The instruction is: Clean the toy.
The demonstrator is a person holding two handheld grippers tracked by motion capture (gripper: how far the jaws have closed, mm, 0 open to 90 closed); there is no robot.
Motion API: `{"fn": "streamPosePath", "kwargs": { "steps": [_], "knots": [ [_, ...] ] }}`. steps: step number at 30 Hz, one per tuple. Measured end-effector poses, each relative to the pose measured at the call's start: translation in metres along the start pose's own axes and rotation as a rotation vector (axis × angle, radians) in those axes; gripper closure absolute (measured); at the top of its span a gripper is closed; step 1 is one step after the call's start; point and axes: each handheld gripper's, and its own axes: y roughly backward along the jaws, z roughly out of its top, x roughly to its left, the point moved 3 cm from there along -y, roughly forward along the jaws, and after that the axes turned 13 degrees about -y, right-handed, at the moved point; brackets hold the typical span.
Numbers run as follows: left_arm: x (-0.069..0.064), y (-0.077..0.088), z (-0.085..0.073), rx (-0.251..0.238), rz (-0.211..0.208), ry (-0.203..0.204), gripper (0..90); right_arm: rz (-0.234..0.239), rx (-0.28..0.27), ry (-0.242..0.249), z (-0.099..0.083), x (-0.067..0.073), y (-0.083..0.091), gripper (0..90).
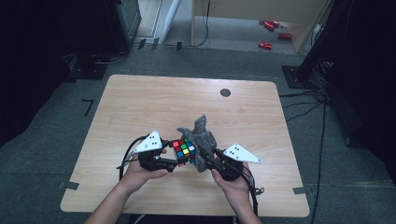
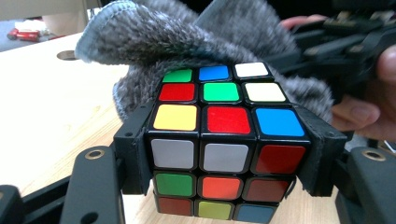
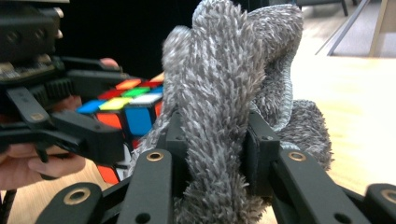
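Clamping the cube, the left tool meets the right tool's pinched cloth.

This looks like a lab or recording room rather than a home. A bare wooden table with a round cable hole stands on grey carpet, well beyond the tongs. Black stands and loose cables flank it, to the right of the right-hand tongs. Tape marks sit on the floor left of the left-hand tongs. Red cans lie far behind.
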Motion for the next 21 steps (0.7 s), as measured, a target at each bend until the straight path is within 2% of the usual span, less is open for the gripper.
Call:
{"fn": "streamPosePath", "kwargs": {
  "steps": [4, 6, 9, 12, 16, 21],
  "knots": [
    [0.002, 0.002, 0.000, 0.008, 0.015, -0.005, 34.9, -0.023, 0.003, 0.005, -0.002, -0.009, -0.002, 67.8],
    [0.005, 0.004, -0.001, 0.003, 0.026, 0.000, 34.9, -0.072, 0.036, 0.030, -0.008, -0.018, -0.007, 67.5],
    [0.009, 0.008, 0.000, -0.003, 0.040, 0.004, 34.9, -0.115, 0.081, 0.012, -0.020, -0.035, -0.015, 67.5],
    [0.011, 0.011, 0.000, -0.014, 0.045, 0.014, 34.9, -0.149, 0.096, 0.017, -0.024, -0.047, -0.019, 67.5],
    [0.011, 0.010, -0.001, -0.011, 0.045, 0.012, 34.9, -0.171, 0.116, 0.018, -0.030, -0.057, -0.025, 67.3],
    [0.011, 0.009, -0.001, -0.008, 0.039, 0.013, 34.9, -0.151, 0.149, 0.044, -0.038, -0.057, -0.033, 60.8]
  ]
}}
